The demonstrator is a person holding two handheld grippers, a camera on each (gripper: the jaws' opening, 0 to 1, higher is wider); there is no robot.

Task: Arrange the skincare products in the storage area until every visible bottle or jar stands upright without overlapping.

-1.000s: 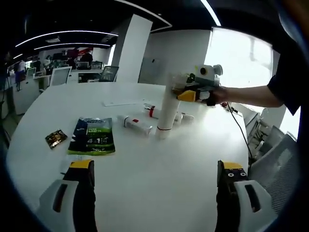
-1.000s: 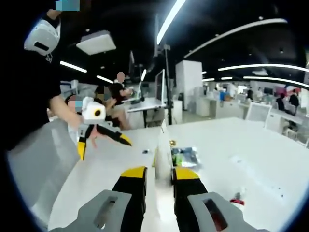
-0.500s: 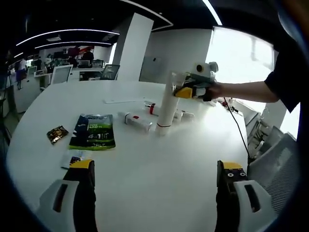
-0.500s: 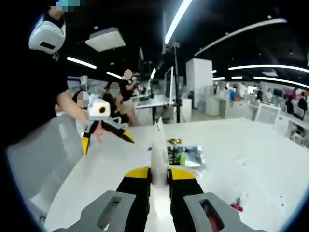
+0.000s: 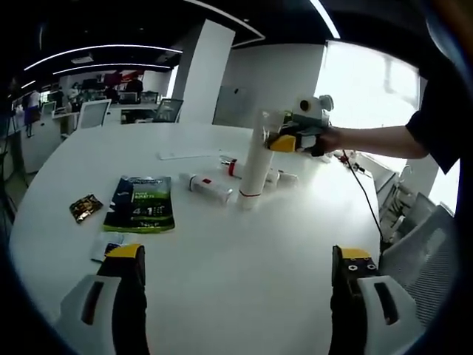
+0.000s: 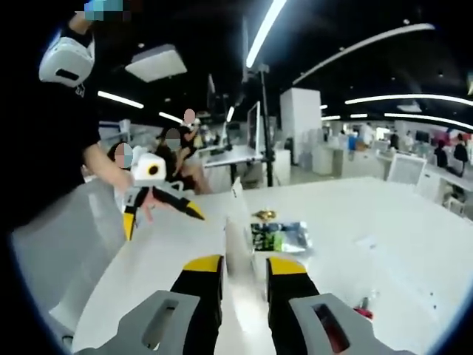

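My right gripper (image 6: 236, 268), jaws parted, straddles the upright white tube (image 5: 255, 164); my left gripper (image 5: 240, 260) (empty) gapes wide.

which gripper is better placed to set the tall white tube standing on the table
Right. The right gripper is already at the top of the tall white tube, jaws either side. The left gripper hangs open and apart from it, over the white table.

Ceiling strips (image 6: 260, 33) glow overhead and my window (image 5: 362, 103) blows out white. The bench (image 5: 222, 244) shows glare. Fisheye bends the edges, which look soft.
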